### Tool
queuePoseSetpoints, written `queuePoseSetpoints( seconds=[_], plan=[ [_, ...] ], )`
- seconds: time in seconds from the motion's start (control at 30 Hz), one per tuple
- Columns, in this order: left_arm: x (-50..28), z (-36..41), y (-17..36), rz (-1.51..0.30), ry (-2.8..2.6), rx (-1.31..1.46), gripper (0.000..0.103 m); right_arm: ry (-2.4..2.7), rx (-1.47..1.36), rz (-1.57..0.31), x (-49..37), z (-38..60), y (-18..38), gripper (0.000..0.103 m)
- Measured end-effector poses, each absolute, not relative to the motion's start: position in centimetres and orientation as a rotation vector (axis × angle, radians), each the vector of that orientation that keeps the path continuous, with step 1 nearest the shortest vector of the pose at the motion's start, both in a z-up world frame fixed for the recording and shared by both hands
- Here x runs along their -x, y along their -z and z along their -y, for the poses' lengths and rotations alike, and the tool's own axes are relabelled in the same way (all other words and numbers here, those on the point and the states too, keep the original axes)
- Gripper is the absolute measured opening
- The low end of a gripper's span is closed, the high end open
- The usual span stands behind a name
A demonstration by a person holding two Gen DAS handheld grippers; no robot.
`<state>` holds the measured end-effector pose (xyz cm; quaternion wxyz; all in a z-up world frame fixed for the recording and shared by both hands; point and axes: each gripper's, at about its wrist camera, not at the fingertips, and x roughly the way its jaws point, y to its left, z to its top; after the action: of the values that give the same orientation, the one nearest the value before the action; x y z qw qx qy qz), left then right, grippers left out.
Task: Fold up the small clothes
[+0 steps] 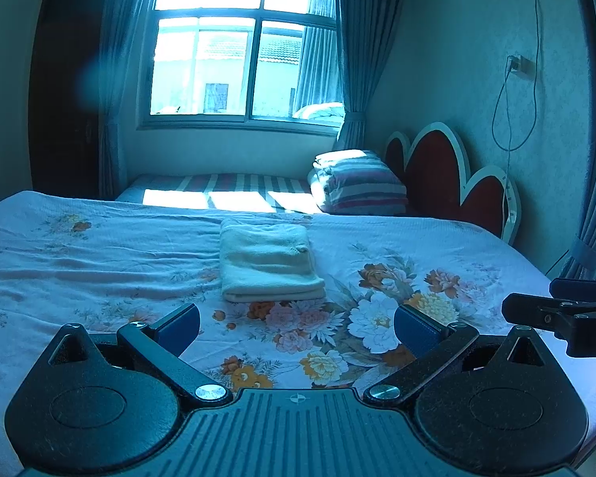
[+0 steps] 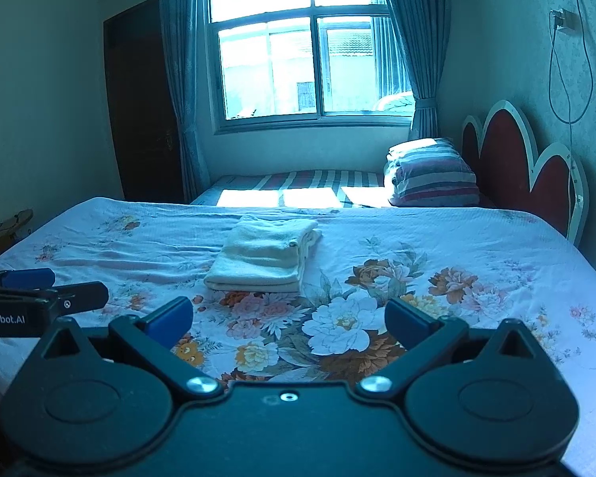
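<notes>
Black plastic and blue pads fill the bottom of both wrist views: the left tool (image 1: 297, 328) has its two fingers spread wide with nothing between them, and the right tool (image 2: 289, 320) is spread just as wide and also holds nothing. Each tool shows in the other's view, the right one at the right edge of the left wrist view and the left one at the left edge of the right wrist view, so they hang side by side over the near edge of the bed.

Under and beyond the fingers lies a pale bedsheet printed with orange, white and pink flowers (image 1: 99, 270) (image 2: 476, 246), lightly wrinkled, with the biggest bloom cluster in the lower middle of both frames. Past that, in the centre of each frame, rests the small cream-coloured folded garment (image 1: 268, 264) (image 2: 264, 256), a neat rectangular stack lying flat on the sheet, well apart from both tools and touched by neither.

Farther back, a red-and-white striped folded quilt (image 1: 359, 183) (image 2: 433, 173) sits right of centre on a striped mattress, beside a red scalloped headboard with white trim (image 1: 445, 171) (image 2: 512, 151). A bright four-pane window with blue curtains (image 1: 244, 45) (image 2: 312, 43) fills the upper middle.
</notes>
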<state>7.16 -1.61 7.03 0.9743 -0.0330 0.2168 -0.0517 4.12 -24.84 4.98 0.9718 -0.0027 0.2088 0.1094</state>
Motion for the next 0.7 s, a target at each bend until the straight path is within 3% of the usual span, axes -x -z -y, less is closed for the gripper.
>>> queuePoseSetpoints(
  seconds=[0.7],
  plan=[
    [-7.3, 1.4, -7.0, -0.439, 0.098, 0.063, 0.103, -0.231, 0.015, -0.418, -4.4, 23.7, -5.3, 0.103]
  ],
)
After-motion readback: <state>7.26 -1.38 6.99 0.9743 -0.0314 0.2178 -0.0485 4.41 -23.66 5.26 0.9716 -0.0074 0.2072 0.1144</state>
